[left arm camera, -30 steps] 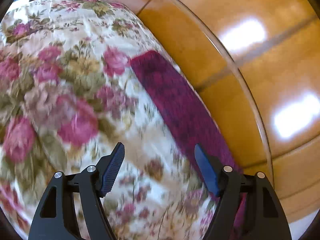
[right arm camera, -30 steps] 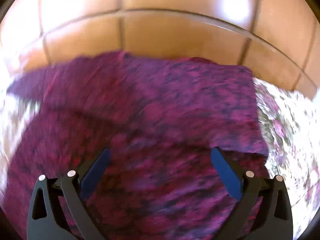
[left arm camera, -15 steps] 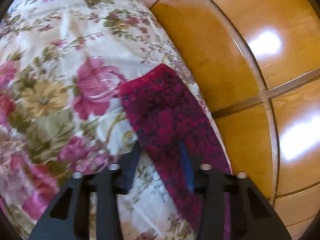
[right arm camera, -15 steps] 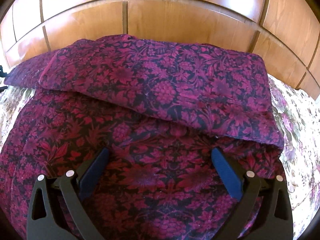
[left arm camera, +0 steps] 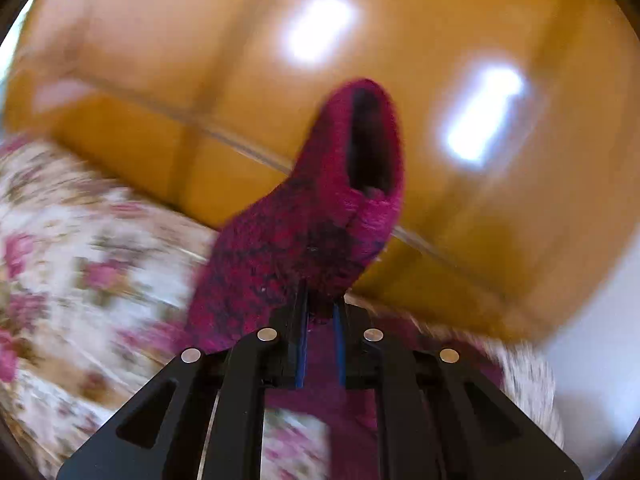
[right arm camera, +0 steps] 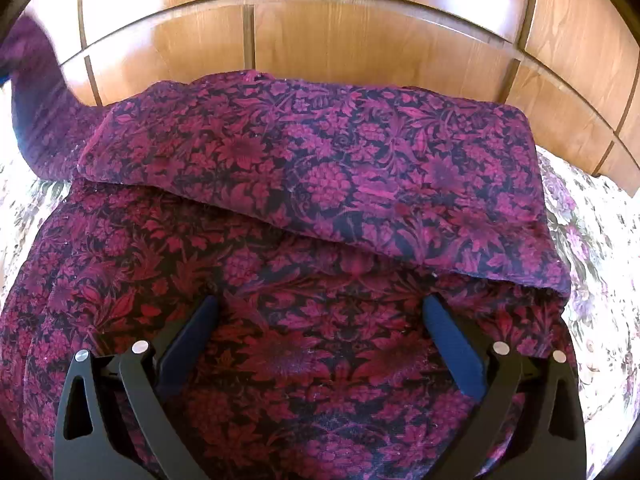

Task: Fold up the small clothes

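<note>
Two claws here. Right claw [right arm camera: 320,336] hangs wide open over the magenta floral garment [right arm camera: 304,184], gripping nothing. Left claw [left arm camera: 320,312] has just clamped on the garment's sleeve [left arm camera: 320,216], cuff lifted off the bed, pretty blurry. Garment lies part-folded on the flowery bedspread [right arm camera: 592,264]; behind it, wooden wardrobe panels [right arm camera: 360,40] fill the background.
</note>
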Available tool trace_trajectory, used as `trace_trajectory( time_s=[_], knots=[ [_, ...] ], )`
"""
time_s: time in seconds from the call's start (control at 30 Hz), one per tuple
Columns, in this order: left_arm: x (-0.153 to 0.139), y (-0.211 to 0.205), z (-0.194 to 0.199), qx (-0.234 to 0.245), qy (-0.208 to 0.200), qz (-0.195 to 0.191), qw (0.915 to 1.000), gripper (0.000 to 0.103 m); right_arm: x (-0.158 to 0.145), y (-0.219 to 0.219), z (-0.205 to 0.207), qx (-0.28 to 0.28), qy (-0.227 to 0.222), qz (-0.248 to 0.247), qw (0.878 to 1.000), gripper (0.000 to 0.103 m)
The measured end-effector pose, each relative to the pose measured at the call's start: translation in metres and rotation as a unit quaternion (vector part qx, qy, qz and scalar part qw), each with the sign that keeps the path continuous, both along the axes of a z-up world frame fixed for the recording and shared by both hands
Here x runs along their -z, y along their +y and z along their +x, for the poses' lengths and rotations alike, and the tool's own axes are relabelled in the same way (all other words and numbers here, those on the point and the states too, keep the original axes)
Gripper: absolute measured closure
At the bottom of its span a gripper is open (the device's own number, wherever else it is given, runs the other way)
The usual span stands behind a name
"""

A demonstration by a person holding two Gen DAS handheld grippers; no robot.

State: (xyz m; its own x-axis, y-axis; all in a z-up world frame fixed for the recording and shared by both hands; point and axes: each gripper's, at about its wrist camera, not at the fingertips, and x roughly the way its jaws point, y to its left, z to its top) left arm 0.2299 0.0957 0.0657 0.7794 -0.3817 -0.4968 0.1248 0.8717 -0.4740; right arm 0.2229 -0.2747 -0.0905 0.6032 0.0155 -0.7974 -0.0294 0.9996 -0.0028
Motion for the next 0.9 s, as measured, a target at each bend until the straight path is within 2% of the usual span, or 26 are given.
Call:
trace_trajectory(
  time_s=[0.03, 0.1, 0.17, 0.23, 0.27, 0.33, 0.37, 0.43, 0.6, 0.73, 0.8, 0.9],
  knots=[
    [0.003, -0.032, -0.010, 0.039, -0.005, 0.020, 0.9990, 0.093, 0.000, 0.001, -0.001, 0.001, -0.001, 0.000, 1.000, 0.002],
    [0.014, -0.072, -0.022, 0.082, -0.003, 0.048, 0.9955, 0.093, -0.001, 0.000, -0.001, 0.003, -0.001, 0.002, 1.000, 0.002],
    [0.038, -0.117, -0.038, 0.134, 0.021, 0.061, 0.9889, 0.093, -0.002, -0.001, -0.002, 0.004, -0.002, 0.005, 1.000, 0.002],
    [0.059, -0.147, -0.050, 0.159, 0.039, 0.090, 0.9823, 0.091, -0.002, -0.003, -0.003, 0.003, -0.002, 0.008, 1.000, 0.002],
    [0.069, -0.158, -0.056, 0.172, 0.047, 0.100, 0.9788, 0.088, -0.002, -0.004, -0.003, 0.003, -0.001, 0.010, 1.000, 0.002],
    [0.081, -0.168, -0.062, 0.189, 0.059, 0.114, 0.9735, 0.067, -0.003, -0.006, -0.002, 0.003, 0.000, 0.013, 1.000, 0.002],
    [0.086, -0.173, -0.069, 0.191, 0.062, 0.123, 0.9719, 0.063, -0.003, -0.007, -0.002, 0.002, 0.000, 0.016, 1.000, 0.002],
    [0.091, -0.169, -0.074, 0.183, 0.062, 0.122, 0.9735, 0.047, -0.003, -0.011, -0.002, 0.003, 0.001, 0.023, 1.000, 0.002],
    [0.094, -0.152, -0.102, 0.157, 0.070, 0.096, 0.9804, 0.044, -0.005, -0.014, -0.002, 0.003, 0.005, 0.023, 1.000, 0.002],
    [0.101, -0.141, -0.120, 0.145, 0.082, 0.109, 0.9801, 0.044, -0.017, -0.024, -0.010, 0.020, 0.011, 0.026, 0.999, 0.002],
    [0.109, -0.138, -0.127, 0.139, 0.090, 0.108, 0.9803, 0.044, -0.022, -0.032, -0.021, 0.029, 0.016, 0.058, 0.998, 0.002],
    [0.120, -0.134, -0.133, 0.133, 0.104, 0.109, 0.9796, 0.044, -0.031, -0.040, -0.040, 0.031, 0.009, 0.118, 0.992, 0.014]
  ],
)
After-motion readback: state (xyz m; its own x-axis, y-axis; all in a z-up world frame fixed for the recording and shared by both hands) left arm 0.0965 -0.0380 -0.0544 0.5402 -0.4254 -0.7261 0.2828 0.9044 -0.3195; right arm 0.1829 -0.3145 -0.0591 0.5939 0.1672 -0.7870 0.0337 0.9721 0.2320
